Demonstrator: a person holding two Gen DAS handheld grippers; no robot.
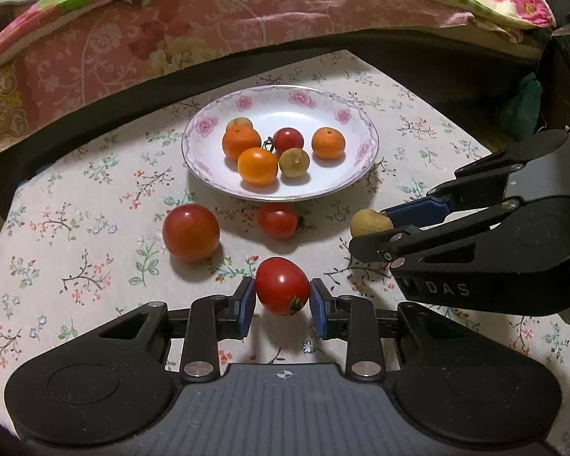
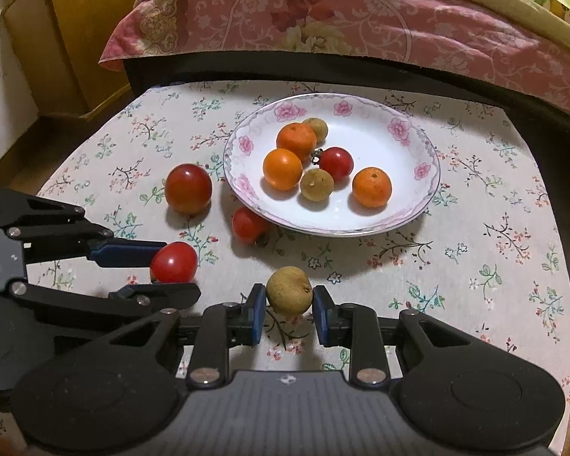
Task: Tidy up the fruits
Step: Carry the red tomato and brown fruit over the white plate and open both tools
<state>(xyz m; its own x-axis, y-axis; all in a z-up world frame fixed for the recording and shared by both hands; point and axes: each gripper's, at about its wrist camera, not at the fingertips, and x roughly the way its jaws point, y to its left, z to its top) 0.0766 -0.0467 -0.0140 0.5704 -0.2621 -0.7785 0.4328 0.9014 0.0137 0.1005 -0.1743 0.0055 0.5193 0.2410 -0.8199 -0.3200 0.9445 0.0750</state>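
A flowered plate point(image 1: 281, 98) on a cloth-covered bench point(image 1: 76, 228) already holds six small fruits: three oranges, two tan ones and a tomato. The left gripper point(image 1: 283, 298) has its jaws closed on a red tomato point(image 1: 282, 286); the right gripper point(image 2: 288, 304) grips a tan fruit point(image 2: 288, 295). Two more tomatoes point(image 1: 190, 233) lie on the bench beside the plate, so the sorting looks over halfway done.

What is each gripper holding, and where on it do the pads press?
The left gripper clamps a red oval tomato across its sides; the right gripper clamps a small tan round fruit across its sides.
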